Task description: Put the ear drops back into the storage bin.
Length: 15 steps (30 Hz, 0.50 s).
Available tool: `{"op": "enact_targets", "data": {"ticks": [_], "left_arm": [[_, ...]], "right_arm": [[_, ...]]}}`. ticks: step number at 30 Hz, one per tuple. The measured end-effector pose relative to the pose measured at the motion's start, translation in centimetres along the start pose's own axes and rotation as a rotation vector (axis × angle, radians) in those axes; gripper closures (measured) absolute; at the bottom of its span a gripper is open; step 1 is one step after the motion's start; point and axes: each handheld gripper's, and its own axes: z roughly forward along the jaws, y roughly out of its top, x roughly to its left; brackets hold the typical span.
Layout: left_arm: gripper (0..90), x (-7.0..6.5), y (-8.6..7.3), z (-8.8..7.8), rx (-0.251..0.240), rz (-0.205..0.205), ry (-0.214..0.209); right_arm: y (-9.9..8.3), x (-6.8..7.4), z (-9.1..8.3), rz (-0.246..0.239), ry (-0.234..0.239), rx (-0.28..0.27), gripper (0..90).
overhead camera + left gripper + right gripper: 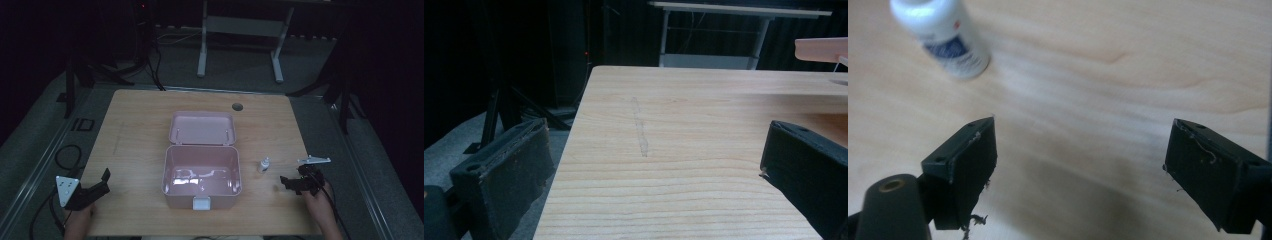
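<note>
High view: open pink box (202, 172), small white bottle (264, 164) beside; both grippers' fingers spread, empty.

**Colours and patterns**

Pale pink all over on the open box (202, 175), lid included, with a whitish latch at the front. Light wood grain across the surface (140, 140), fine streaks running lengthwise. White on the small bottle (943, 35), with a blue label and a red speck. Matte black on both sets of tongs (649, 185) (1080, 175). Grey on the floor (40, 125), darkness beyond.
</note>
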Motion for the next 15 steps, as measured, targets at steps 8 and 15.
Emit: {"op": "enact_targets", "data": {"ticks": [8,15], "left_arm": [[0.5,0.0,0.0,0.0,0.0,0.003,-0.002],[0.5,0.0,0.0,0.0,0.0,0.003,-0.003]], "right_arm": [[0.9,0.3,-1.2,-0.061,0.055,0.15,11.8],[1.9,0.9,-2.0,-0.122,0.102,0.305,11.7]]}}
